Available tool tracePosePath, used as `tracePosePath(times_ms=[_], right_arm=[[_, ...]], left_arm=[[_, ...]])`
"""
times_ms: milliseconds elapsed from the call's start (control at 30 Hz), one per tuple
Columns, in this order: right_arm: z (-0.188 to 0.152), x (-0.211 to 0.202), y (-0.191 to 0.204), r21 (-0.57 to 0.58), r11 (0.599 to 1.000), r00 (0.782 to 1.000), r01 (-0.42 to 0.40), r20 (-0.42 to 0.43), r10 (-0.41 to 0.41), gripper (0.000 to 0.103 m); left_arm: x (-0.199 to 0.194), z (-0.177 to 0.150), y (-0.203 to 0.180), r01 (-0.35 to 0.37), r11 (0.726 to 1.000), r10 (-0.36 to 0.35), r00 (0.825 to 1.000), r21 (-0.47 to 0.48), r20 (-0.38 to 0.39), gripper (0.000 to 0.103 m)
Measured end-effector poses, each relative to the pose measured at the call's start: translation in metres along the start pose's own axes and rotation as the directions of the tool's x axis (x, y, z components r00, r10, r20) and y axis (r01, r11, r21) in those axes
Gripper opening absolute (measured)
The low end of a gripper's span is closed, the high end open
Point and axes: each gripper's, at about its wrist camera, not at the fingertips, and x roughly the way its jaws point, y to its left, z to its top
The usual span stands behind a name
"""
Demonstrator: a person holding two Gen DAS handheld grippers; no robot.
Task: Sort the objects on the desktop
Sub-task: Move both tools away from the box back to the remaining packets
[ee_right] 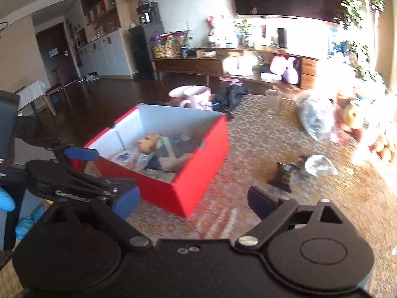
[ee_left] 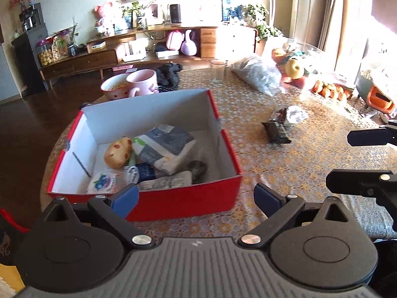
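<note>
The right-wrist view is blurred, so the contents of the red box read there only as a jumble; the left-wrist view shows them better: a spotted potato-like toy, a grey-and-white packet leaning over the rest, a round blueberry lid, and more wrappers beneath that are half buried and hard to name. The box sits on the patterned table, close in front of the left gripper, whose two blue-padded fingers stand wide apart with nothing between them, angled down toward the box's near wall. The right gripper is also spread wide and empty, tilted down over bare tablecloth just right of the box; its tips poke into the left view's right edge, cut off by the frame. A blue-gloved hand shows at the far left of the right view, mostly out of frame. Still on the table, apart from the box: one dark wrapper touching one crumpled clear wrapper. At the far edge stand one glass, one pink mug and one bowl, with a grey bag nearby. Sun glare washes out the fruit at the right.
</note>
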Motion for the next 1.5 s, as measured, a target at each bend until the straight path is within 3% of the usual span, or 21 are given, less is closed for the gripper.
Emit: tracePosePath(times_ms=[433,833,1500], right_arm=[[-0.03,-0.027,-0.082,0.09,0.989,0.993,0.118,-0.007,-0.118,0.094],[-0.029,-0.029,-0.134,0.133,0.973,0.982,0.188,-0.003,-0.189,0.094],[-0.007,0.039,-0.194,0.142,0.971,0.982,0.19,-0.046,-0.186,0.094]], left_arm=[[0.016,0.002,-0.066,0.092,0.995,-0.092,0.996,0.04,0.005,0.103],[0.042,0.016,-0.121,0.15,0.986,-0.153,0.988,0.075,0.031,0.103],[0.129,0.04,-0.147,0.184,0.982,-0.186,0.981,0.033,0.047,0.103]])
